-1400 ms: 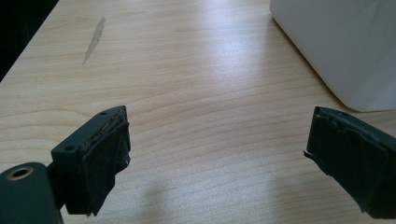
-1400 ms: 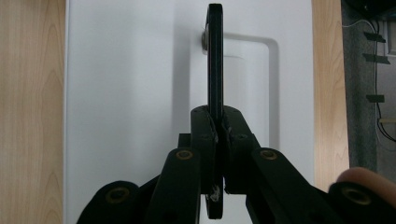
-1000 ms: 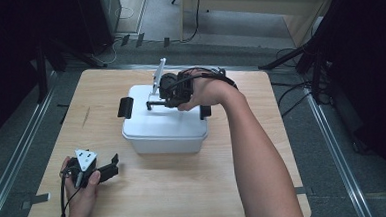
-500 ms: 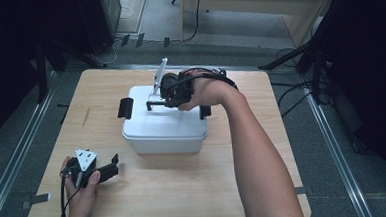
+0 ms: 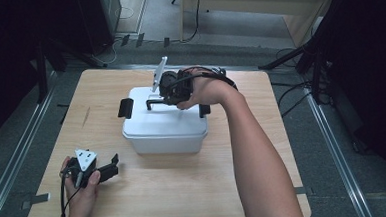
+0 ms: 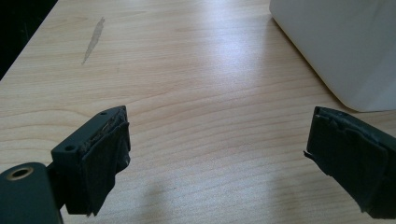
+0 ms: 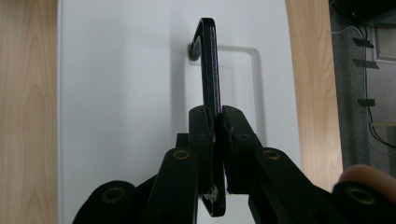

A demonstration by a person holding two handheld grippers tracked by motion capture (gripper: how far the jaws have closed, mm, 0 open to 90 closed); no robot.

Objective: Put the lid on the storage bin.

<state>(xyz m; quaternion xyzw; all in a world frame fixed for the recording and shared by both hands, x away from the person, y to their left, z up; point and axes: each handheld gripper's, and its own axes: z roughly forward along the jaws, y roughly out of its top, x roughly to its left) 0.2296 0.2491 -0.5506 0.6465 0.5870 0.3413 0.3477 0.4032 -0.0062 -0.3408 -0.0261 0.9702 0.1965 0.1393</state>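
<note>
A white lidded plastic box (image 5: 162,127) stands in the middle of the wooden table, with a black clip (image 5: 125,107) on its left end and another (image 5: 204,110) on its right. A black carry handle (image 7: 209,70) stands raised from the white lid (image 7: 121,93). My right gripper (image 7: 218,126) is shut on that handle, which is pinched edge-on between the pads; from above, the right gripper (image 5: 166,97) sits over the lid's far half. My left gripper (image 5: 115,165) rests near the table's front left, open with nothing between its jaws. The box's lower corner (image 6: 336,46) lies ahead and to the right of the left gripper (image 6: 215,144).
The wooden table (image 5: 135,196) has bare room in front of and around the box. A scuff mark (image 6: 93,39) shows on the wood to the left. Cables and dark stands (image 5: 309,67) lie on the floor beyond the table's far and right edges.
</note>
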